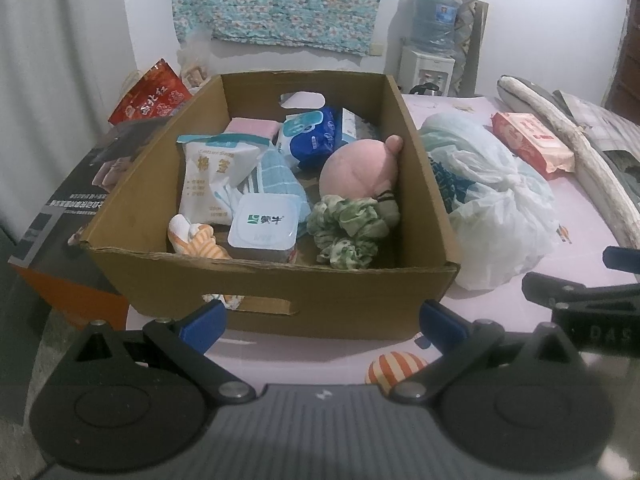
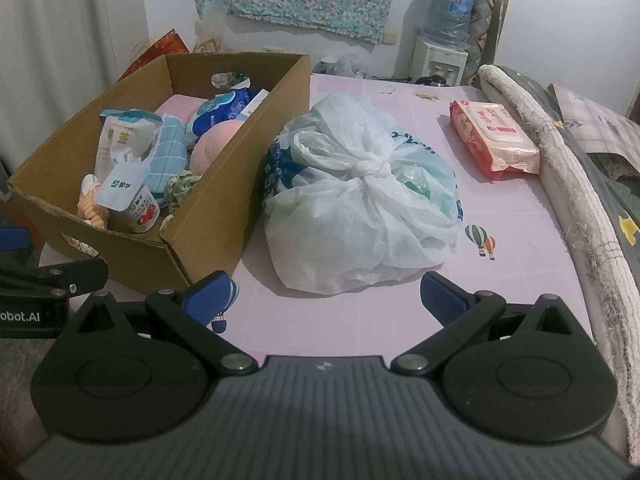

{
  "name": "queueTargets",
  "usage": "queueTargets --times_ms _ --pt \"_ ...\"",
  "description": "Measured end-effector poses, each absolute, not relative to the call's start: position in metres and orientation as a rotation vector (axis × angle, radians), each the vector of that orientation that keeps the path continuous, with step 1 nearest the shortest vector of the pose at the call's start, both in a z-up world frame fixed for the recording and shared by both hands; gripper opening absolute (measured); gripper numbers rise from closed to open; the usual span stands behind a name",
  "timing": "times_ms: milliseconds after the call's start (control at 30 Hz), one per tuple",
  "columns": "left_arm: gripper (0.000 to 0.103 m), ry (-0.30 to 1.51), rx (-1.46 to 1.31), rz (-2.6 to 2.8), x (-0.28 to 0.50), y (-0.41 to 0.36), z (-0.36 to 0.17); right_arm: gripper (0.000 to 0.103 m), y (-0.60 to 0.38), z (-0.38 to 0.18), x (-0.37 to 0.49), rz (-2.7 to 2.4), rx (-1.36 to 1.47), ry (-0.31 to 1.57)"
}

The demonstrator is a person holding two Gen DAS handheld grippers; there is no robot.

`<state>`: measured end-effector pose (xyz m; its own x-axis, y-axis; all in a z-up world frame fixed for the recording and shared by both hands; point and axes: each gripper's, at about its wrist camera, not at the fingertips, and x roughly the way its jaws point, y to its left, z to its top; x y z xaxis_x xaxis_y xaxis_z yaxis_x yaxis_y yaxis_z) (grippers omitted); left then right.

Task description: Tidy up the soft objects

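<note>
My left gripper [image 1: 322, 322] hung spread wide and empty just short of the cardboard box [image 1: 272, 292], my right gripper [image 2: 326, 300] likewise released before the knotted plastic bag [image 2: 360, 208], which lay on the pink mat [image 2: 360, 320] touching the box's side wall. The box was already crowded with a green scrunchie [image 1: 348, 232], a yogurt cup [image 1: 264, 226] and a pink plush [image 1: 356, 168], so I judged that dropping the bulky bag in could tip the cup or leave the bag perched on the rim. Farther back the red wipes pack [image 2: 494, 140] lay near the rolled blanket [image 2: 560, 168], where a wide reach might snag a finger.
</note>
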<state>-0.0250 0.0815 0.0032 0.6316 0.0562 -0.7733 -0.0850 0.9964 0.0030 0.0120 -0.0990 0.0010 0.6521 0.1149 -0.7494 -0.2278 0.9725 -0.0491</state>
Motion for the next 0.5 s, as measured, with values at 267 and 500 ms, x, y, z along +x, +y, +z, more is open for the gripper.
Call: queueTargets --times_ms 267,500 --pt "0.103 0.883 -0.029 0.071 -0.0261 0.0794 0.0045 0.102 -0.0996 0.0013 0.0120 0.194 -0.144 0.837" --pt "0.103 0.883 -0.026 0.065 -0.0264 0.0783 0.0051 0.102 -0.1000 0.0025 0.0107 0.189 -0.146 0.834"
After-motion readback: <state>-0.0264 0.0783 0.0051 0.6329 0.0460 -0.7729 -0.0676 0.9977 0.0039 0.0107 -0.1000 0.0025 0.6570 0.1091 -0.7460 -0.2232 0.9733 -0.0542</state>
